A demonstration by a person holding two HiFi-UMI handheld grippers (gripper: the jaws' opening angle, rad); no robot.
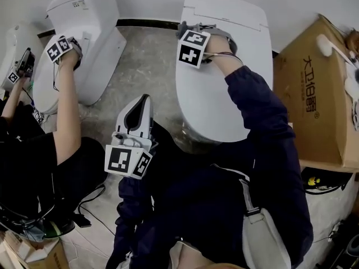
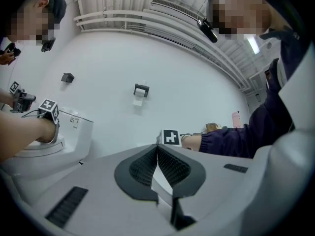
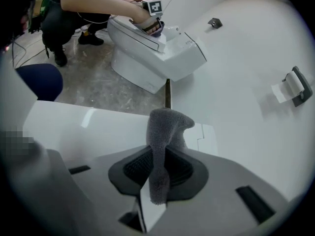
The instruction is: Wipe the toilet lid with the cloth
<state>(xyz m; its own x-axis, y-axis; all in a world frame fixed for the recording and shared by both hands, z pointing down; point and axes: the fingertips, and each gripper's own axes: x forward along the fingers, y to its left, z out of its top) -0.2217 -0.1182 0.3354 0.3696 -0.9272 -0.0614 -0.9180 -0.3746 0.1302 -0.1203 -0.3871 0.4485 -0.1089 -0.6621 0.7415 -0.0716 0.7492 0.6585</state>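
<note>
**Grey fuzzy cloth (image 3: pixel 166 127) clamped in the right tool (image 3: pixel 165 150), at the far left edge of the glossy white oval toilet lid (image 1: pixel 216 91).**

The cloth is a narrow, nubbly strip. Its long axis runs out along the tool's jaws toward the lid's hinge end, and its free tip curls over to the right. The left tool (image 2: pixel 157 150) is held off the lid's near left edge, its jaws pressed together on nothing.
</note>
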